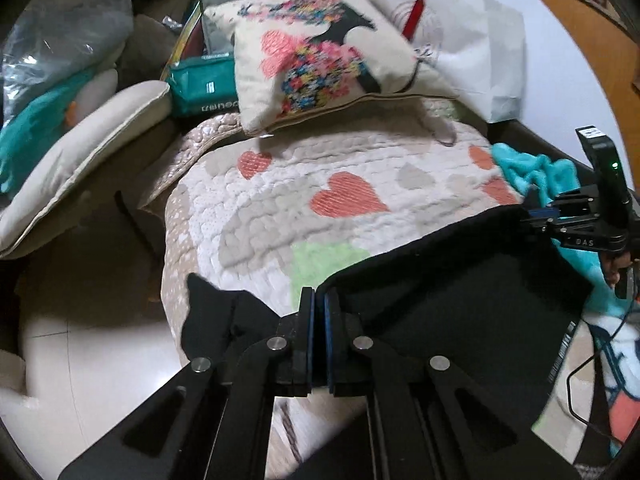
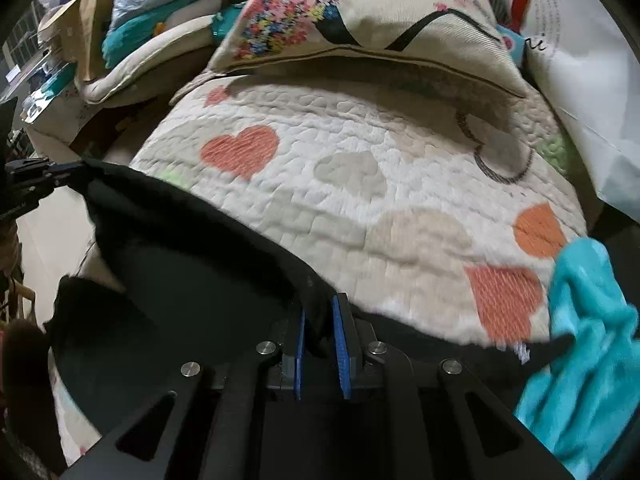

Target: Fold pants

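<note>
The left gripper (image 1: 316,300) is pressed tight on one corner of the black pants (image 1: 460,292). Its blue pads (image 1: 329,344) sit close together with the dark cloth edge pinched between them. The right gripper (image 2: 319,320) pinches the other end of the same edge, with a thick fold of cloth between its pads. In the left view the right gripper (image 1: 536,216) is off to the right, farther away and higher in the picture, pointing in at the cloth. The pants stretch between the two and lie over the near part of a quilt (image 1: 320,176) with hearts on it. A flower pillow (image 1: 320,52) lies at the far end of the quilt. A blue-green blanket (image 2: 584,320) is bunched at the right side. A plain cushion (image 1: 80,152) leans on the left, with bags and clutter behind it. The floor (image 1: 92,340) on the left is pale tile.
</note>
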{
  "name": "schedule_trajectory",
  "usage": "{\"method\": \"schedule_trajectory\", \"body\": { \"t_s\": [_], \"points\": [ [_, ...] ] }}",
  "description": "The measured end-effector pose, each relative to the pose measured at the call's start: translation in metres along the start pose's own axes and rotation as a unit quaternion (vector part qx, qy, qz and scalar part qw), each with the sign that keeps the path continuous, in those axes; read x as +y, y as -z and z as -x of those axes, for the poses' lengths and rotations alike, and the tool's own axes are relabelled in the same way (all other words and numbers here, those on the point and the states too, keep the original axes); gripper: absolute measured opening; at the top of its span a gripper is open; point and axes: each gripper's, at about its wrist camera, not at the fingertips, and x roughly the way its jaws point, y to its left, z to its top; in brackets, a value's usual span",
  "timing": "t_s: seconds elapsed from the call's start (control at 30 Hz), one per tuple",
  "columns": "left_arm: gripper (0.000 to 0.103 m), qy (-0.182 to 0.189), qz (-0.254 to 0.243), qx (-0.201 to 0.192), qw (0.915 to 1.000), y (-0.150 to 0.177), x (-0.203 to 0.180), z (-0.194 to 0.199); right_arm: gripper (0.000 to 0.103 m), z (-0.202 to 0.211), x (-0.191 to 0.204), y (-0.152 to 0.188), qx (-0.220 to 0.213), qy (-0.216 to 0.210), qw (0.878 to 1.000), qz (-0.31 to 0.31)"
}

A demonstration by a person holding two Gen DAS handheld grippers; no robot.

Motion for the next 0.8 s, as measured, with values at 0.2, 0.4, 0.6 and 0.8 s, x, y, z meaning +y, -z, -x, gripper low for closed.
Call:
{"method": "schedule_trajectory", "body": {
  "t_s": [0.2,0.4,0.6,0.8],
  "points": [
    [0.004,0.017,0.009,-0.005,0.9998,0.046,-0.028,0.042,0.013,0.027,0.025,0.053,0.019,0.016,1.000,0.018],
    [0.004,0.000,0.023,0.029,0.9993,0.104,-0.055,0.056,0.013,0.034,0.056,0.105,0.059,0.018,0.998,0.034],
    [0.004,-0.029,0.045,0.096,0.9939,0.150,-0.074,0.049,0.013,0.017,0.087,0.154,0.137,0.031,0.988,0.069],
    [0.009,-0.075,0.038,0.159,0.9837,0.169,-0.082,0.051,0.028,0.001,0.099,0.176,0.191,0.073,0.974,0.101]
  ]
}}
